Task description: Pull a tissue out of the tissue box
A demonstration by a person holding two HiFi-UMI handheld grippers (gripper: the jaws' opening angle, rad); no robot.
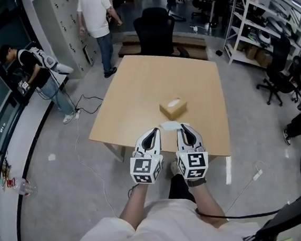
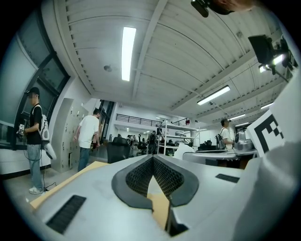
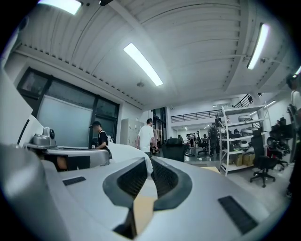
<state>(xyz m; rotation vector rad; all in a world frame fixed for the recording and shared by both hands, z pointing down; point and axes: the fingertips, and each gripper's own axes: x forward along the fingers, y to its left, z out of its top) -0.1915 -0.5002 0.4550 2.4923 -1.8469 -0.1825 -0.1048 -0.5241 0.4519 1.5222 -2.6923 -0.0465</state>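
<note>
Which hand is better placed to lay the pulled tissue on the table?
Probably right: the right tool is shut on the tissue. The left tool is shut with nothing in it.

Two bare forearms reach forward side by side, holding level and parallel the white, marker-cubed left gripper (image 1: 153, 134), its dark-padded jaws closed together on nothing, and the matching right gripper (image 1: 185, 128), its jaws pinched at the tips on a white tissue (image 1: 169, 125).
</note>
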